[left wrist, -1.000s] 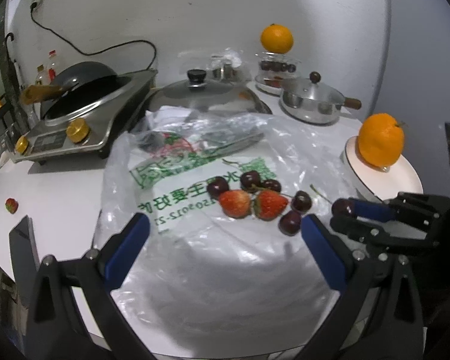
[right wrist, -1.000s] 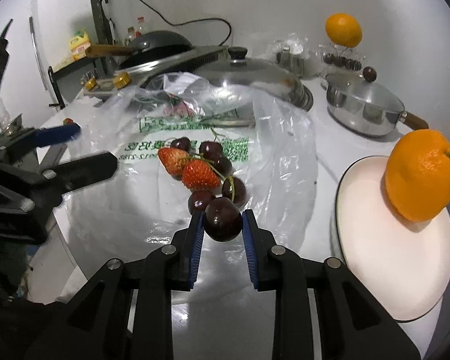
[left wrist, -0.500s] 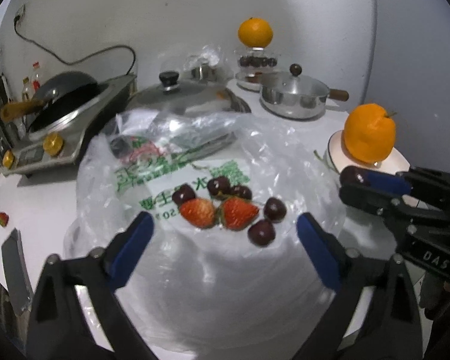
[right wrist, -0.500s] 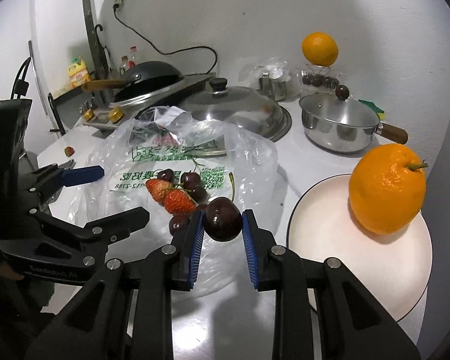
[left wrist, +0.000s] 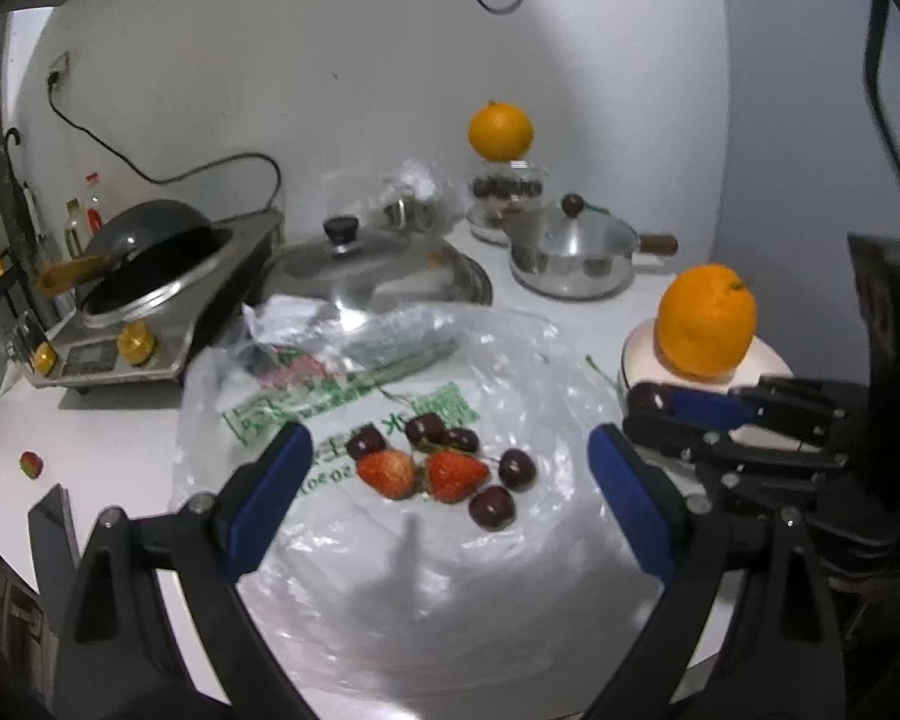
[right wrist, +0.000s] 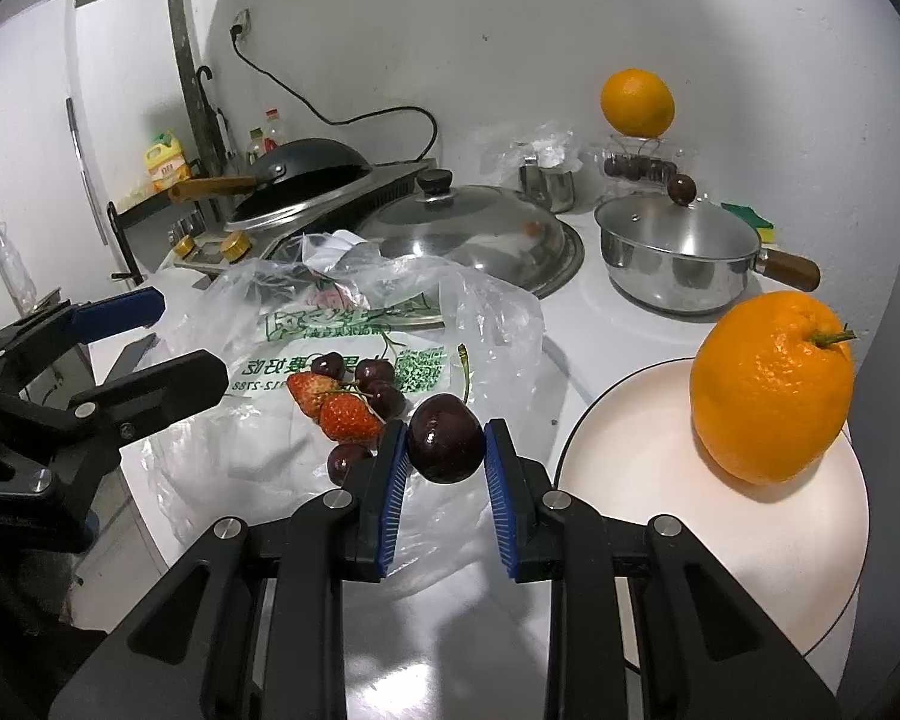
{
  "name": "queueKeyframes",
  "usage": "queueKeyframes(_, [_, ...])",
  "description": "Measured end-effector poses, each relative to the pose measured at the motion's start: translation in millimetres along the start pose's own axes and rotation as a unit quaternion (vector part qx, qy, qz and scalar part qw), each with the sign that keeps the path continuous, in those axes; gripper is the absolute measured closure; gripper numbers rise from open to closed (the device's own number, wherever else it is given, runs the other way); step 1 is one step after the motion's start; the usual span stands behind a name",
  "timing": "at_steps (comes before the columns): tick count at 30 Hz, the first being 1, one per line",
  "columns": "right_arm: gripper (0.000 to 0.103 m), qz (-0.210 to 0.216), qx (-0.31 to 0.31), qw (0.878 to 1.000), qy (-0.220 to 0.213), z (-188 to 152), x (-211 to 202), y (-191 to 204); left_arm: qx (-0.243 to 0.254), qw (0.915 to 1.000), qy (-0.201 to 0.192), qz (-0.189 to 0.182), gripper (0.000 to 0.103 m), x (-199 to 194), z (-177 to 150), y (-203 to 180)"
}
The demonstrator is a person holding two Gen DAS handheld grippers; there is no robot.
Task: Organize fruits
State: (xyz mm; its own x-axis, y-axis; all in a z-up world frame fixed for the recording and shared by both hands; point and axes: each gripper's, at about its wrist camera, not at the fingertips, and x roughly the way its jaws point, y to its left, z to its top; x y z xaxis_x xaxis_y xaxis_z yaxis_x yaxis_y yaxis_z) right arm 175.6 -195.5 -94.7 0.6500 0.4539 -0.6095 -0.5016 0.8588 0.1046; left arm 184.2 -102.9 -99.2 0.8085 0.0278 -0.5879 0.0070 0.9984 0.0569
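My right gripper point(right wrist: 444, 438) is shut on a dark cherry point(right wrist: 447, 447), held above the table between the plastic bag point(right wrist: 306, 480) and a white plate point(right wrist: 660, 480). An orange point(right wrist: 768, 384) sits on that plate. Two strawberries point(left wrist: 390, 474) and several cherries point(left wrist: 492, 507) lie on the bag. My left gripper point(left wrist: 447, 456) hangs open above and just in front of this fruit, with nothing between its fingers. In the left wrist view the right gripper point(left wrist: 648, 408) shows at the right, in front of the plate.
At the back a second orange point(right wrist: 636, 102) rests on a clear container point(right wrist: 639, 165) of cherries. A steel pan point(right wrist: 672, 258), a glass lid point(right wrist: 468, 228) and a cooker with a wok point(left wrist: 150, 252) stand behind the bag. A loose strawberry point(left wrist: 30, 464) lies far left.
My right gripper has lifted the cherry off the bag and drawn it back toward the plate. The left gripper rose and pulled back, its jaws slightly narrower.
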Motion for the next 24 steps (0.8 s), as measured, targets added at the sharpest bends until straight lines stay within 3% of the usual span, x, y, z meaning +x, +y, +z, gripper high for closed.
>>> queueKeyframes(8, [0.075, -0.004, 0.009, 1.000, -0.009, -1.2, -8.8, -11.4, -0.014, 0.9978, 0.062, -0.020, 0.024, 42.2, -15.4, -10.4])
queueKeyframes(16, [0.075, -0.001, 0.015, 1.000, -0.012, -2.4, -7.3, -20.4, -0.024, 0.9931, 0.113, -0.020, 0.047, 77.2, -31.5, -13.7])
queueKeyframes(24, [0.075, 0.004, 0.013, 1.000, -0.007, -1.3, -0.5, -23.6, -0.030, 0.9909, 0.129, -0.023, 0.052, 89.9, -36.9, -14.0])
